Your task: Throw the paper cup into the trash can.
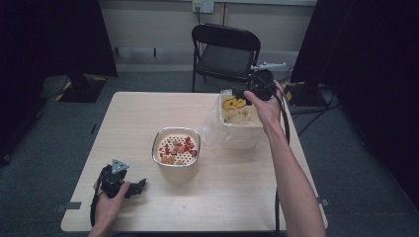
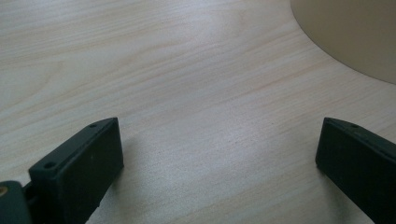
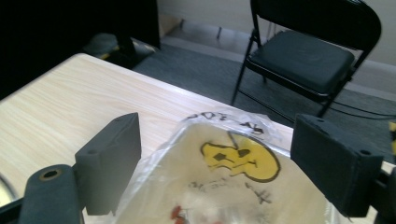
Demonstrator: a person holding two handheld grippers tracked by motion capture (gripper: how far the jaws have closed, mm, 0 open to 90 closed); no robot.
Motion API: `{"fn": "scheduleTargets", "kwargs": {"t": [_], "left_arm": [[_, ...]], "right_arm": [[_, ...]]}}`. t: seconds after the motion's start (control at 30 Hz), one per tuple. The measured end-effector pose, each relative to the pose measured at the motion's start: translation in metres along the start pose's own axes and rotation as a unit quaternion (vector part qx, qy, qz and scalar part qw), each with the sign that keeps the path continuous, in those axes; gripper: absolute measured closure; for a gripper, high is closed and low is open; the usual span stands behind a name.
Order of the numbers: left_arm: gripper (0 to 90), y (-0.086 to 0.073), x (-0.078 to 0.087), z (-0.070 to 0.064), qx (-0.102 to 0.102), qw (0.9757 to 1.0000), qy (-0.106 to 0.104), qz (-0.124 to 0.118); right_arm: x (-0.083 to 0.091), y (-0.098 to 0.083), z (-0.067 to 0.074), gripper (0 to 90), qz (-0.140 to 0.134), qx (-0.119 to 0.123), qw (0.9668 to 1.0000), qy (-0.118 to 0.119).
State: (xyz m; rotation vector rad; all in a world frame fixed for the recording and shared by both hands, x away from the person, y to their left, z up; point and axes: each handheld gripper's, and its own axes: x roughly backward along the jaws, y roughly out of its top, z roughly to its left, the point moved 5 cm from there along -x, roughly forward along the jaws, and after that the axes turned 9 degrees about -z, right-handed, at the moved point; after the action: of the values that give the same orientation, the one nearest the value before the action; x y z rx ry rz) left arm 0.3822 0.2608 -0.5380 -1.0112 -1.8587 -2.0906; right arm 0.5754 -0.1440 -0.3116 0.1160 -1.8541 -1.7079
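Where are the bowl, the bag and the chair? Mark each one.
bowl (image 1: 176, 132): high view, far rim.
bag (image 3: 240, 161): right gripper view, yellow print on the plastic.
chair (image 1: 225, 60): high view, seat.

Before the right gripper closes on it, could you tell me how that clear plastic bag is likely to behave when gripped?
The bag looks thin and crinkled, so probably floppy and light. Its glossy film may slip between the open right gripper's jaws.

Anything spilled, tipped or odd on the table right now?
Nothing stands out. The strainer bowl sits upright with its red pieces inside, the bag-lined tub stands level, and the table shows no spill. Both grippers, left and right, are open.
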Motion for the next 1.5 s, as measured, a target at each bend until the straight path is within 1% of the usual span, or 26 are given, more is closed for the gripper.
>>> {"fn": "scheduleTargets", "kwargs": {"t": [0.03, 0.1, 0.13, 0.17, 0.23, 0.27, 0.33, 0.4, 0.53, 0.57, 0.6, 0.63, 0.77, 0.8, 0.87, 0.93, 0.97, 1.0, 1.07, 1.23, 1.3, 1.37, 1.4, 1.43, 1.47, 1.5], "left_arm": [[0.2, 0.0, 0.0, 0.0, 0.0, 1.0, 0.0, 0.0], [0.2, 0.0, 0.0, 0.0, 0.0, 1.0, 0.0, 0.0], [0.2, 0.0, 0.0, 0.0, 0.0, 1.0, 0.0, 0.0], [0.1, 0.0, 0.0, 0.0, 0.0, 1.0, 0.0, 0.0], [0.2, 0.0, 0.0, 0.0, 0.0, 1.0, 0.0, 0.0], [0.2, 0.0, 0.0, 0.0, 0.0, 1.0, 0.0, 0.0], [0.2, 0.0, 0.0, 0.0, 0.0, 1.0, 0.0, 0.0], [0.2, 0.0, 0.0, 0.0, -0.001, 1.0, 0.0, 0.0], [0.2, 0.0, 0.0, 0.0, 0.0, 1.0, 0.0, 0.0], [0.2, 0.0, 0.0, 0.0, 0.0, 1.0, 0.0, 0.0], [0.2, 0.0, 0.0, 0.0, 0.0, 1.0, 0.0, 0.0], [0.2, 0.0, 0.0, 0.0, 0.0, 1.0, 0.0, 0.0], [0.2, 0.0, 0.0, 0.0, 0.0, 1.0, 0.0, 0.0], [0.2, 0.0, 0.0, 0.0, -0.002, 1.0, 0.001, 0.0], [0.2, 0.0, 0.0, 0.0, -0.002, 1.0, 0.001, 0.0], [0.2, 0.0, 0.0, 0.0, 0.0, 1.0, 0.0, 0.0], [0.2, 0.0, 0.0, 0.0, 0.0, 1.0, 0.0, 0.0], [0.2, 0.0, 0.0, 0.0, 0.0, 1.0, 0.0, 0.0], [0.2, 0.0, 0.0, 0.0, 0.0, 1.0, 0.0, 0.0], [0.2, 0.0, 0.0, 0.0, 0.0, 1.0, 0.0, 0.0], [0.2, 0.0, 0.0, 0.0, -0.002, 1.0, 0.001, 0.0], [0.2, 0.0, 0.0, 0.0, 0.0, 1.0, 0.0, 0.0], [0.2, 0.0, 0.0, 0.0, 0.0, 1.0, 0.0, 0.0], [0.2, 0.0, 0.0, 0.0, 0.0, 1.0, 0.0, 0.0], [0.2, 0.0, 0.0, 0.0, 0.0, 1.0, 0.0, 0.0], [0.2, 0.0, 0.0, 0.0, 0.0, 1.0, 0.0, 0.0]], "right_arm": [[0.007, -0.001, 0.002, 15.9, -0.003, -0.002, 1.0, 0.007], [0.014, -0.002, 0.005, 15.9, -0.004, 0.002, 0.9999, 0.014], [0.014, -0.002, 0.005, 15.9, -0.004, 0.002, 0.9999, 0.014], [0.024, -0.001, 0.008, 15.9, -0.015, 0.008, 0.9997, 0.016], [0.028, -0.002, 0.009, 15.9, -0.019, 0.009, 0.9996, 0.018], [0.038, -0.004, 0.012, 15.9, -0.028, 0.013, 0.9992, 0.025], [0.043, -0.01, 0.016, 15.6, -0.018, 0.023, 0.9991, 0.03], [0.048, -0.019, 0.021, 15.7, -0.014, 0.026, 0.9988, 0.038], [0.061, -0.034, 0.03, 15.7, -0.017, 0.031, 0.9981, 0.05], [0.061, -0.034, 0.03, 15.7, -0.017, 0.031, 0.9981, 0.05], [0.065, -0.039, 0.033, 15.7, -0.013, 0.037, 0.9979, 0.052], [0.069, -0.043, 0.035, 15.7, -0.014, 0.039, 0.9975, 0.057], [0.083, -0.065, 0.042, 15.6, -0.013, 0.042, 0.9971, 0.062], [0.09, -0.075, 0.045, 15.7, -0.016, 0.041, 0.9969, 0.066], [0.097, -0.087, 0.048, 15.7, -0.015, 0.034, 0.9968, 0.071], [0.102, -0.1, 0.051, 15.5, -0.005, 0.035, 0.9965, 0.075], [0.105, -0.108, 0.051, 15.6, -0.002, 0.03, 0.9965, 0.078], [0.108, -0.116, 0.052, 15.6, 0.002, 0.025, 0.9969, 0.075], [0.113, -0.129, 0.053, 15.6, 0.002, 0.015, 0.997, 0.076], [0.121, -0.159, 0.058, 15.5, 0.017, 0.013, 0.9964, 0.082], [0.122, -0.171, 0.059, 15.5, 0.024, 0.017, 0.9965, 0.079], [0.121, -0.186, 0.056, 15.4, 0.032, 0.023, 0.9965, 0.074], [0.12, -0.193, 0.054, 15.4, 0.037, 0.022, 0.9966, 0.071], [0.12, -0.193, 0.054, 15.4, 0.037, 0.022, 0.9966, 0.071], [0.119, -0.201, 0.052, 15.4, 0.045, 0.011, 0.9965, 0.07], [0.116, -0.216, 0.047, 15.5, 0.056, 0.009, 0.9966, 0.059]]}}
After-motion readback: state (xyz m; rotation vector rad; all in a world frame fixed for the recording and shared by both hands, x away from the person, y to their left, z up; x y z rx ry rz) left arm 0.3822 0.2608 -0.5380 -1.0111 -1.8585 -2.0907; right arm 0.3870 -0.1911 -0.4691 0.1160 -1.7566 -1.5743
